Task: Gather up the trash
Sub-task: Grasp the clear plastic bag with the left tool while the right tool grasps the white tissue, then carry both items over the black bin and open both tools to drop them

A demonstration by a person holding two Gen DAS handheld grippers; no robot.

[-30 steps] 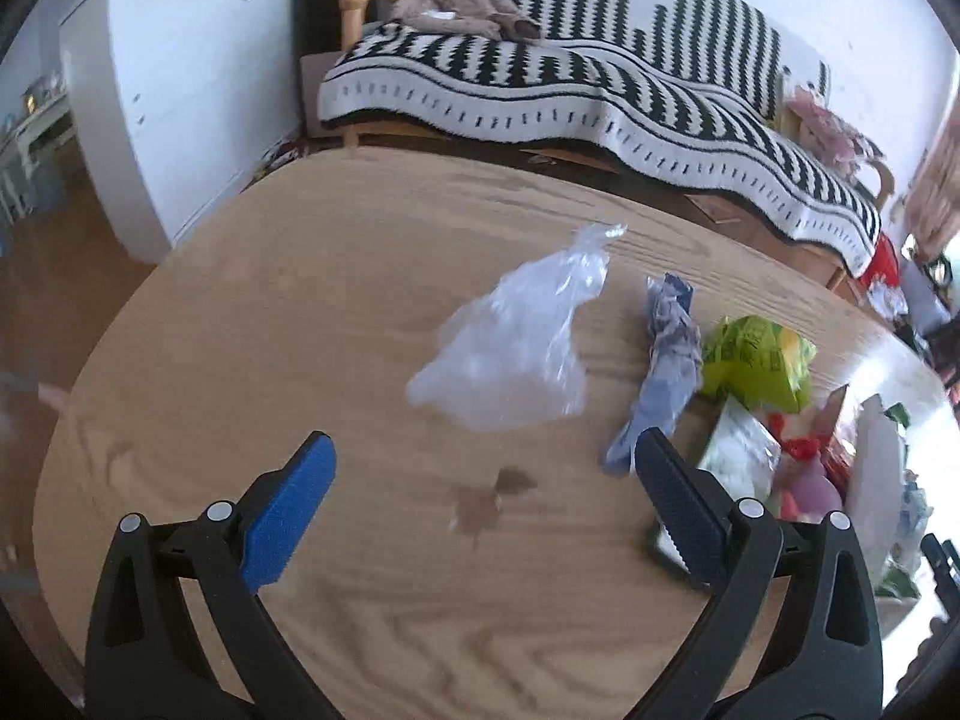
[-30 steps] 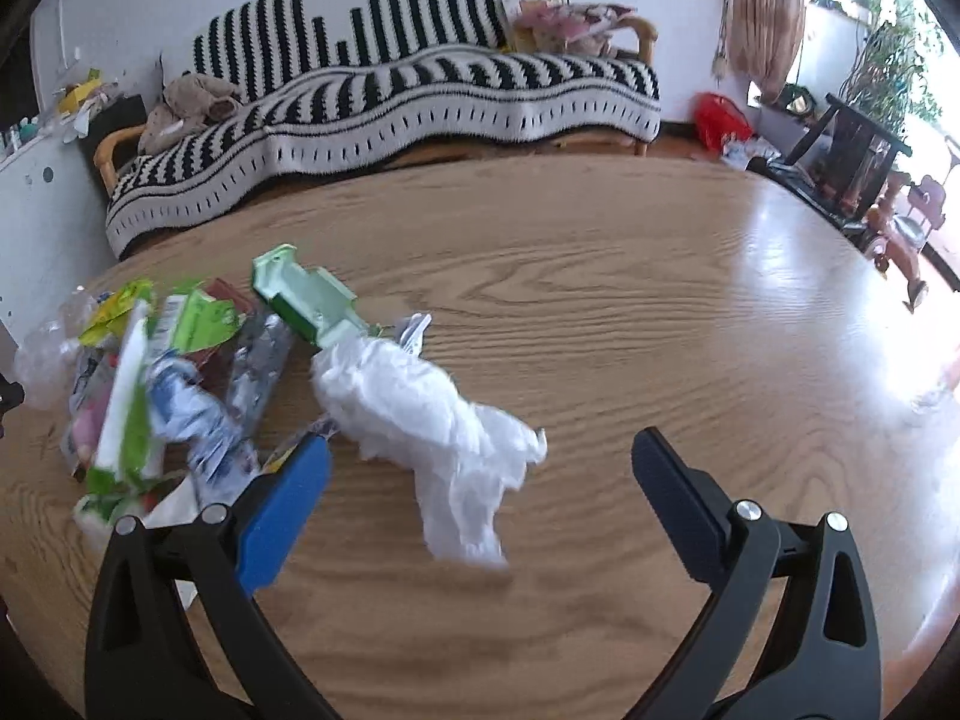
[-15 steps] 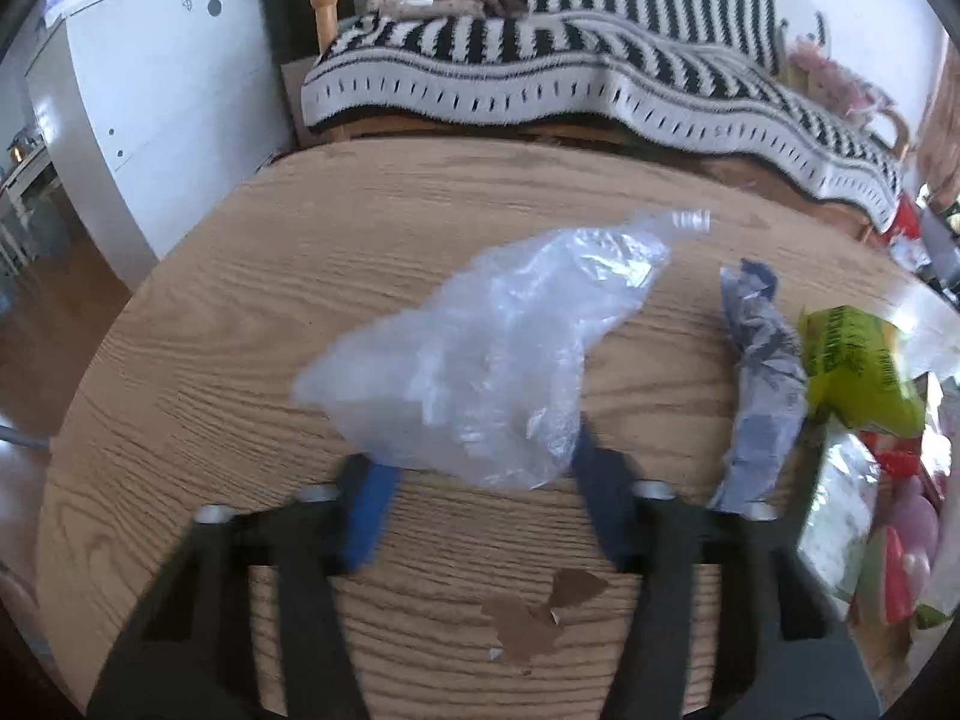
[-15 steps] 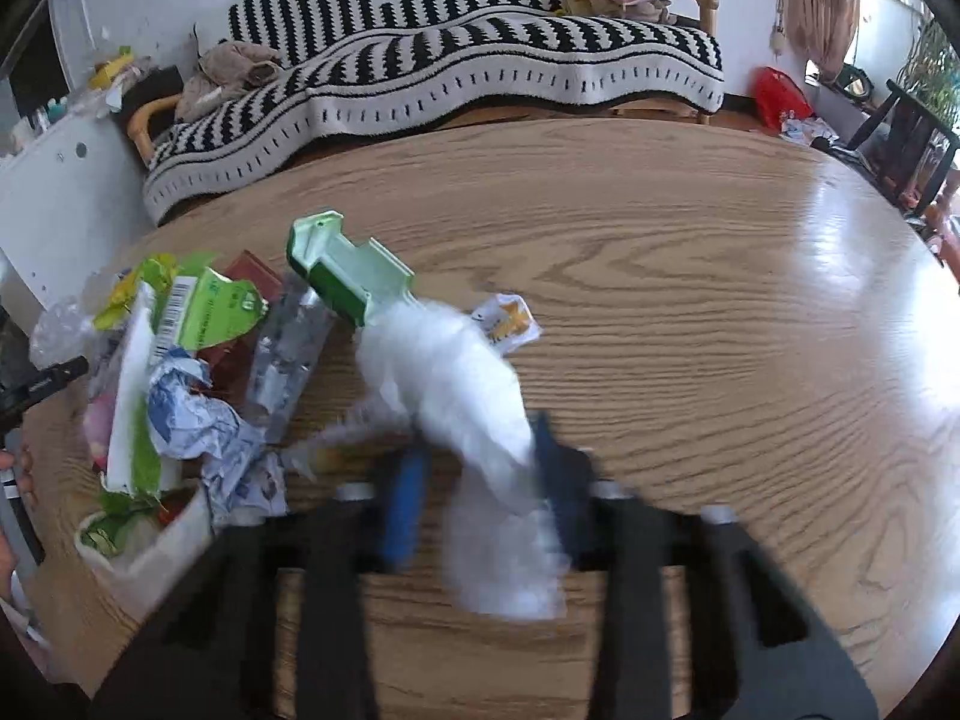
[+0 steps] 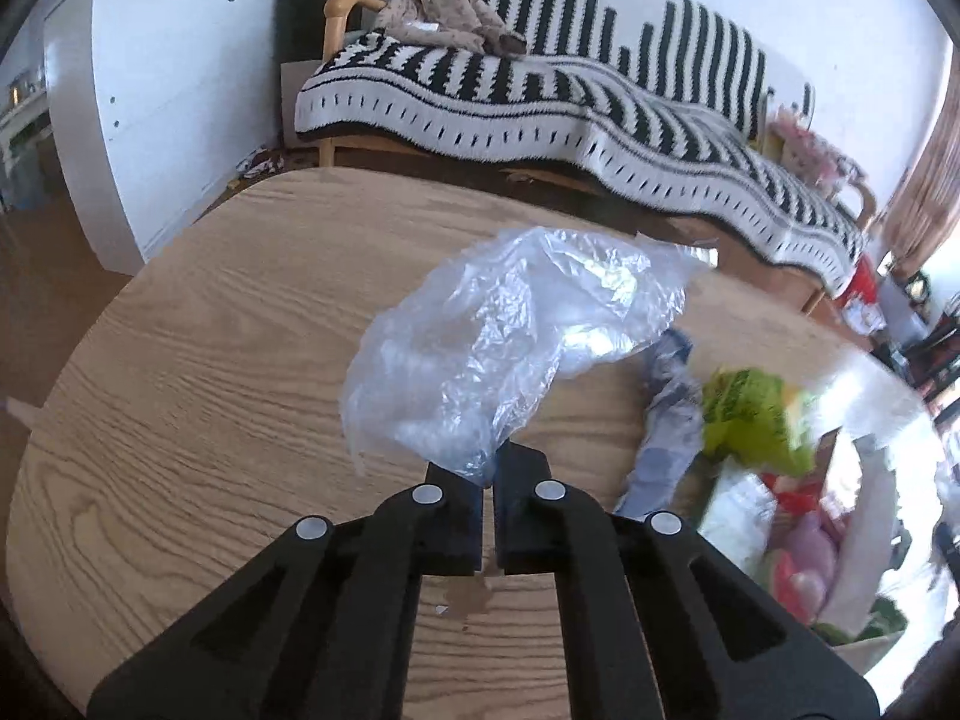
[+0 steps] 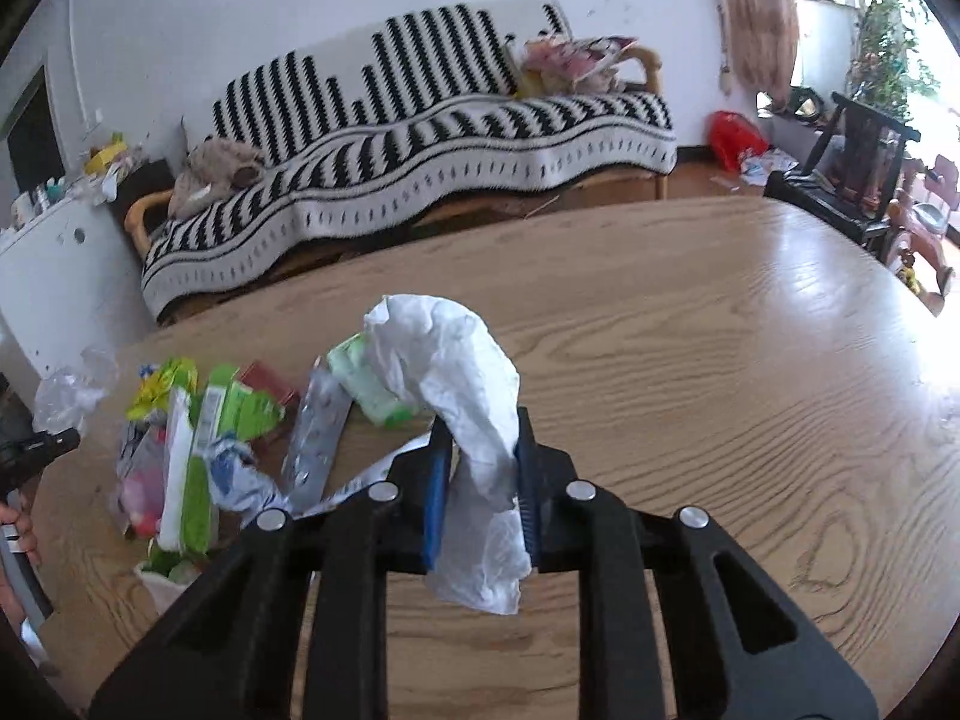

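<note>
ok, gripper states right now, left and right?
Left gripper: shut on the crumpled clear plastic bag.
Right gripper: jaws closing, pressing on the crumpled white tissue paper between them.

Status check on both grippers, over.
Left gripper shut on clear plastic bag. Right gripper closing on white tissue. Trash pile remains.

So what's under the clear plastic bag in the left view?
Bare wooden table shows beneath the clear plastic bag; its right edge covers part of a blue-grey wrapper. Anything more behind it is hidden.
</note>
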